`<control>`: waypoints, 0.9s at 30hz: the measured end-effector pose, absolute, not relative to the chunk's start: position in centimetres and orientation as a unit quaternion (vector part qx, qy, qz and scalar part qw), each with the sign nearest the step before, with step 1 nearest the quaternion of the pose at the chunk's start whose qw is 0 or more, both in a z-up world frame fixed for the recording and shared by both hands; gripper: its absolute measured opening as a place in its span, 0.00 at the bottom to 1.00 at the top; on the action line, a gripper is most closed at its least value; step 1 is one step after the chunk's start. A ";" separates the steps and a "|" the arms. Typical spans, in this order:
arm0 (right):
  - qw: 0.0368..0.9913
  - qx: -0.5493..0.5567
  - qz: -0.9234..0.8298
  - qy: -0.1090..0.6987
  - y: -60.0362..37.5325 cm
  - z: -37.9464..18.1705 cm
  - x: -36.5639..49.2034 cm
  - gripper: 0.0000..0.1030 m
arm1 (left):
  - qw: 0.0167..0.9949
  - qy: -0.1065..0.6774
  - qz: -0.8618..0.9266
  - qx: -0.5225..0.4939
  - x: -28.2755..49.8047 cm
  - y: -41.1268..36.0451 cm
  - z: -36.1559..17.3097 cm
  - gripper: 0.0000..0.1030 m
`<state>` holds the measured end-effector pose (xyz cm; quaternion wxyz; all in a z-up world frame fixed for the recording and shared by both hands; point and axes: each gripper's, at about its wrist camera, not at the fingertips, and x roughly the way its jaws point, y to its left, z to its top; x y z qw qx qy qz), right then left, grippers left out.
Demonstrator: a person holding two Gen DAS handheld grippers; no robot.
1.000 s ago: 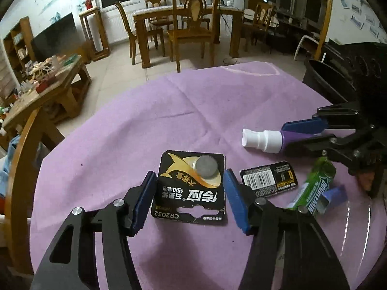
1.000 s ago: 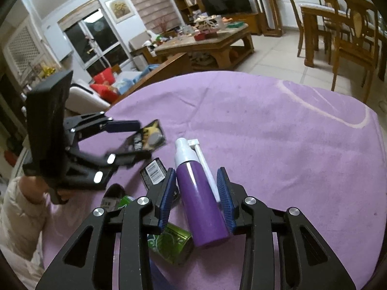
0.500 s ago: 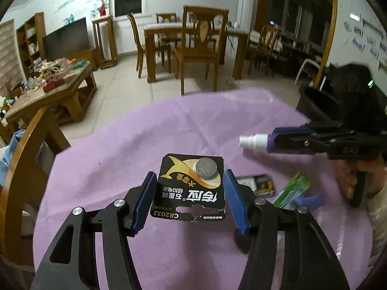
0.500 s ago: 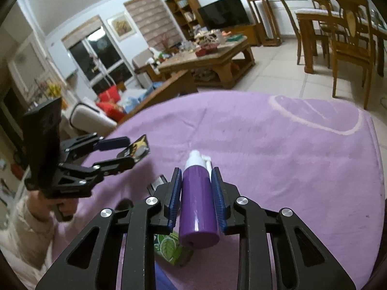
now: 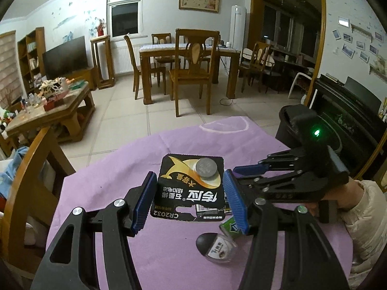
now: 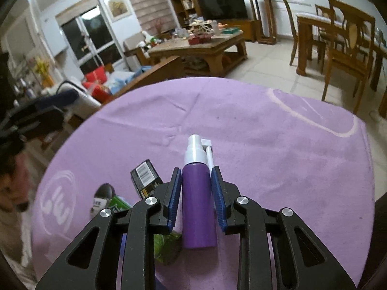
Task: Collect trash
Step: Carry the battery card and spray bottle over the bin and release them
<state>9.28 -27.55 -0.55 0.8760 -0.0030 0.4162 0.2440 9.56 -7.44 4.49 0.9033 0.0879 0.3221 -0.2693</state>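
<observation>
Above purple tablecloth (image 6: 266, 133), left gripper (image 5: 189, 199) jaws clamping one battery card (image 5: 189, 188), right gripper (image 6: 196, 198) one spray bottle (image 6: 197, 205).

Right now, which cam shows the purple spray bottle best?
Right wrist: the purple spray bottle sits centred, clamped between the right gripper pads, white nozzle visible. Left wrist shows only that gripper side-on; the bottle is hidden.

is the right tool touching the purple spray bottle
Touching: the right wrist view shows both blue pads of the right tool pressed against the purple spray bottle.
</observation>
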 end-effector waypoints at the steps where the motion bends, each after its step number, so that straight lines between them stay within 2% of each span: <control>1: 0.877 -0.015 0.240 0.415 -27.0 -0.6 9.0 0.25 | 0.904 0.321 -0.269 0.089 9.5 -7.6 4.7 0.54; 4: 0.877 -0.022 0.241 0.415 -26.6 -0.6 8.4 0.25 | 0.905 0.318 -0.268 0.091 9.0 -8.1 5.0 0.54; 7: 0.876 0.061 0.267 0.398 -29.5 0.5 8.0 0.25 | 0.905 0.313 -0.273 0.093 8.7 -8.8 5.5 0.54; 12: 0.888 0.216 0.276 0.299 -39.5 4.9 5.2 0.25 | 0.899 0.311 -0.296 0.092 8.9 -12.1 6.0 0.54; 15: 0.910 0.265 0.229 0.223 -46.2 7.5 1.8 0.25 | 0.891 0.306 -0.323 0.093 9.0 -15.5 6.4 0.54; 21: 0.954 0.270 0.076 0.108 -56.5 9.7 -5.9 0.25 | 0.868 0.293 -0.392 0.079 9.6 -24.4 6.4 0.54; 27: 0.960 0.257 -0.004 0.109 -61.7 7.8 -8.9 0.25 | 0.839 0.299 -0.450 0.068 10.2 -34.1 5.1 0.54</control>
